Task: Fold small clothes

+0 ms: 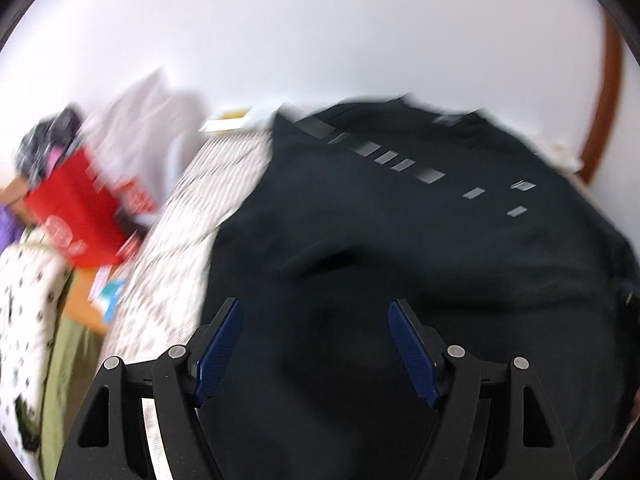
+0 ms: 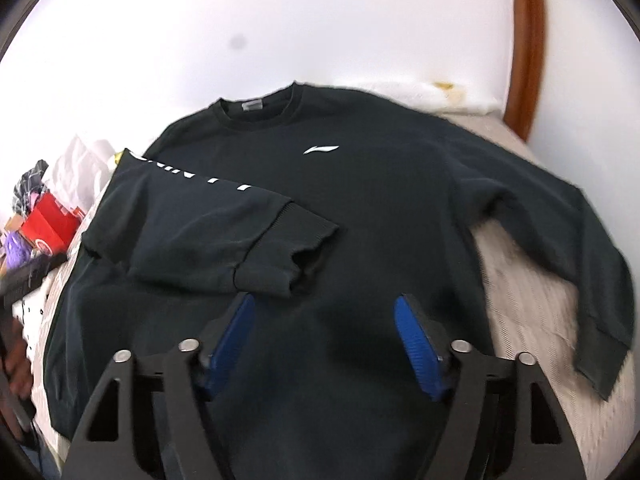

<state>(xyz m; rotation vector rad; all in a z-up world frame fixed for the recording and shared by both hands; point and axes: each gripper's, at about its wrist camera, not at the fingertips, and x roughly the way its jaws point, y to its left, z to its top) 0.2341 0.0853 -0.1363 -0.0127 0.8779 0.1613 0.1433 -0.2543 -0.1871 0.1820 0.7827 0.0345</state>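
Observation:
A black sweatshirt (image 2: 360,208) lies front-up on the bed, neck towards the wall. Its left sleeve (image 2: 208,232) is folded across the chest, cuff near the middle. Its right sleeve (image 2: 560,232) lies spread out to the right over the bedcover. My right gripper (image 2: 324,312) is open and empty above the lower body of the sweatshirt, just below the folded cuff. My left gripper (image 1: 314,320) is open and empty above the black cloth (image 1: 400,240); this view is blurred by motion.
The patterned light bedcover (image 2: 532,320) shows at the right and also in the left wrist view (image 1: 192,220). A red box (image 1: 76,216) and mixed clutter lie off the bed's left side. A white wall and a brown curved headboard (image 2: 528,40) stand behind.

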